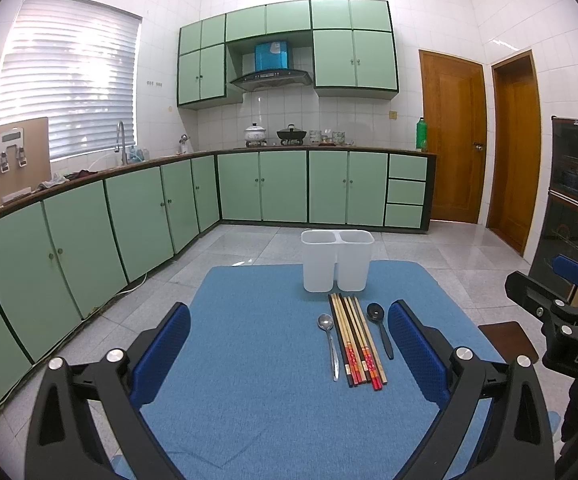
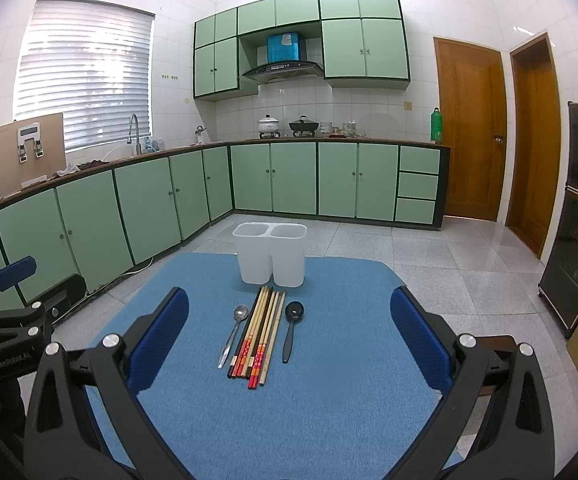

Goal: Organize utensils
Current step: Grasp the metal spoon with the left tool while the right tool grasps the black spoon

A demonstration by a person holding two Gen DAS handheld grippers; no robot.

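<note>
- Blue mat [image 1: 257,360] over the table, all utensils laid on it.
- Left gripper [image 1: 289,354] spread wide, holding nothing, above mat's near half.
- Right gripper [image 2: 289,344] likewise spread, empty.
- White two-compartment holder [image 2: 271,254] upright at far edge, both bins empty.
- Chopsticks [image 2: 259,334] bundled flat, just before holder.
- Black spoon [image 2: 291,328] right of bundle.
- Metal spoon [image 2: 233,334] left of it.

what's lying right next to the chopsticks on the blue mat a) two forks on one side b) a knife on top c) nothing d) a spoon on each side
D: the metal spoon lies left of the chopsticks and the black spoon lies right of them, all flat on the blue mat.
</note>
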